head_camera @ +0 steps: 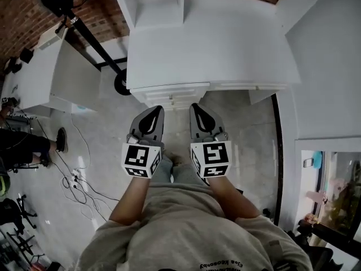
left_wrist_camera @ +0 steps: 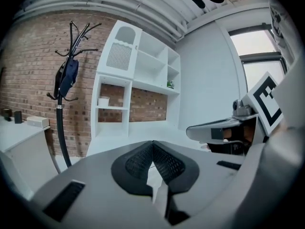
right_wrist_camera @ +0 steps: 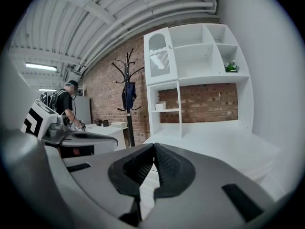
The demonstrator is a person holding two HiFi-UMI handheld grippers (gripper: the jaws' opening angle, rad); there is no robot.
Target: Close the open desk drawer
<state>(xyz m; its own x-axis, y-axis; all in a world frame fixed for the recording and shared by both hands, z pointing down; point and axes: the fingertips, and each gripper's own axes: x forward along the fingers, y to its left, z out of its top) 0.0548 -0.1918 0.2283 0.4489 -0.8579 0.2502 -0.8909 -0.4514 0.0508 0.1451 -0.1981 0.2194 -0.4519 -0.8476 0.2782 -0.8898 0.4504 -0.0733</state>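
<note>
We've got the left gripper (head_camera: 153, 113) and right gripper (head_camera: 197, 110) both pressed together on nothing, with the open drawer (head_camera: 169, 95) dead ahead just past both tips, its front running left-right, neither gripper clearly nearer.

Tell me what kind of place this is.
Probably an office or studio workspace: a white desk with a tall shelf unit on it, and a coat stand against a bare brick wall.
</note>
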